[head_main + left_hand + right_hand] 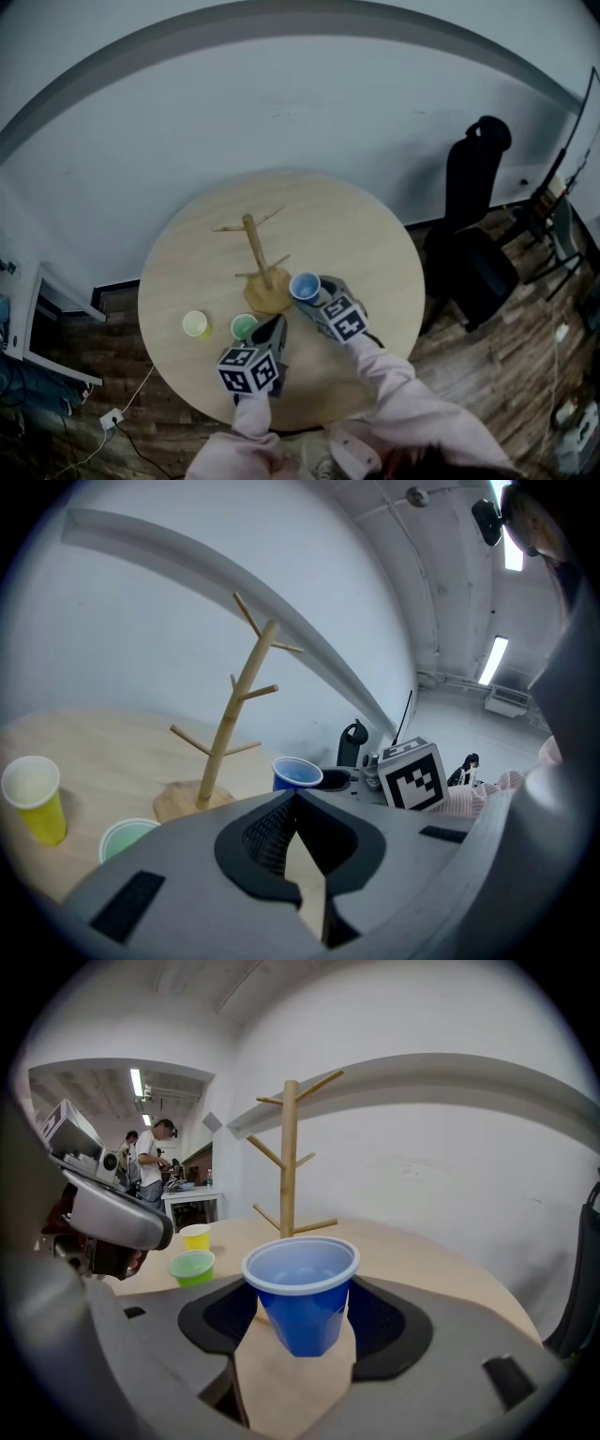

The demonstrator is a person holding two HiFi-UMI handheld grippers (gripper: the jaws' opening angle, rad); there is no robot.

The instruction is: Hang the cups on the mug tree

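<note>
A wooden mug tree (258, 255) stands mid-table on the round wooden table (375, 281), all its pegs bare. My right gripper (317, 298) is shut on a blue cup (304, 286), held upright just right of the tree's base. In the right gripper view the blue cup (302, 1297) sits between the pads, with the mug tree (289, 1157) behind it. My left gripper (269, 336) is shut and holds nothing, its tips (295, 797) touching. A green cup (245, 326) stands next to it and a yellow cup (196, 323) further left.
A black office chair (473, 225) stands to the right of the table. A white desk (37, 319) is at the left, and a power strip (111, 418) lies on the wooden floor. People (155, 1162) stand far off in the room.
</note>
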